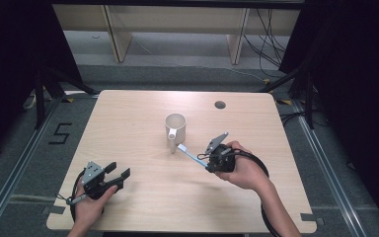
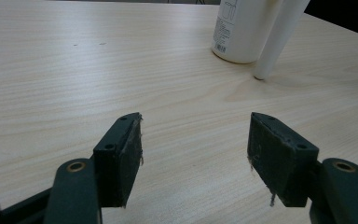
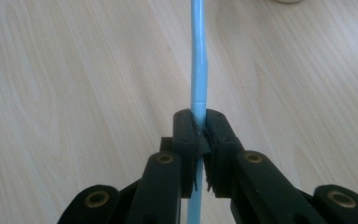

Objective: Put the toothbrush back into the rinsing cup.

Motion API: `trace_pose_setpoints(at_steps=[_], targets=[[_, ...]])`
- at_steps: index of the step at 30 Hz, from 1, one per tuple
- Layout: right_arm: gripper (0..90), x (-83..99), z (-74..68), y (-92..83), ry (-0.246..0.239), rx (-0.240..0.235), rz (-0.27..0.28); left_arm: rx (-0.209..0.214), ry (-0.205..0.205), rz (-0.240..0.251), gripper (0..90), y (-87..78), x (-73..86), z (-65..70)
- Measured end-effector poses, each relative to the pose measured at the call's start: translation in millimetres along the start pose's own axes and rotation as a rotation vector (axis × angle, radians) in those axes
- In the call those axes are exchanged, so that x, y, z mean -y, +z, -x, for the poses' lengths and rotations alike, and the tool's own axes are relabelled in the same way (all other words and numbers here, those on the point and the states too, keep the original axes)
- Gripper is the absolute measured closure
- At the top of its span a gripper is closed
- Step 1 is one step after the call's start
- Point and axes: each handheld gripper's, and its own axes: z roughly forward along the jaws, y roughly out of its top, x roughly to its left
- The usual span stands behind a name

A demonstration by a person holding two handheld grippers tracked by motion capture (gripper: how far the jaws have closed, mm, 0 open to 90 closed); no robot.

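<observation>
Wood table (image 1: 143,118) | grey floor (image 1: 177,74) | left gripper (image 1: 117,176) fingers spread | right gripper (image 1: 208,159) fingers pinching blue straw (image 1: 191,155)

A pale wooden table (image 1: 143,128) with rounded corners filled the middle of the scene. Toward twelve o'clock on its top, slightly to the one o'clock side, sat a small round cable hole (image 1: 220,104). On the grey floor at nine o'clock a black figure five (image 1: 60,133) was marked. Beyond the table, at twelve o'clock, stood light wooden furniture legs (image 1: 117,33), with dark cables (image 1: 269,42) trailing at one o'clock.
</observation>
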Motion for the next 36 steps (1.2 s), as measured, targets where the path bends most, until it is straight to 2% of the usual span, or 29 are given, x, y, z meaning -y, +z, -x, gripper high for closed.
trace_pose_setpoints(at_steps=[13,14,21,23,24,27,30,31,32,33,36], targets=[[84.4,-0.9,1.0,-1.5,0.001,0.021,0.060,0.000,-0.002,0.002,34.8,-0.2,0.1,-0.1],[84.4,-0.6,0.3,-2.0,0.019,0.019,0.058,0.000,-0.002,0.002,34.8,-0.2,0.1,0.0],[84.4,0.8,1.0,-4.2,0.028,0.033,0.105,0.000,0.000,0.001,34.8,0.0,0.0,0.0],[84.4,0.5,0.8,-4.9,0.047,0.012,0.101,0.000,0.000,0.000,34.9,-0.1,0.0,0.0],[84.4,0.4,0.8,-5.0,0.037,0.031,0.117,0.000,0.000,0.000,34.9,-0.1,0.0,0.0],[84.4,-0.5,2.2,-5.5,0.016,0.043,0.138,0.000,-0.001,0.001,34.8,-0.1,0.0,0.0],[84.4,-1.0,2.4,-6.1,0.021,0.042,0.145,0.000,-0.003,0.002,34.8,-0.2,0.1,0.0],[84.4,-0.9,1.1,-6.6,0.044,0.039,0.141,0.000,-0.003,0.002,34.8,-0.2,0.1,0.0],[84.5,-1.1,2.6,-5.6,0.021,0.049,0.160,0.002,-0.003,0.004,34.9,0.0,0.2,-0.1],[84.4,-1.1,2.0,-6.7,0.036,0.047,0.161,0.000,-0.001,0.001,34.8,-0.2,0.1,0.0],[84.4,-1.1,3.1,-6.3,0.027,0.066,0.189,0.000,0.000,0.002,34.9,-0.2,0.0,0.1]])
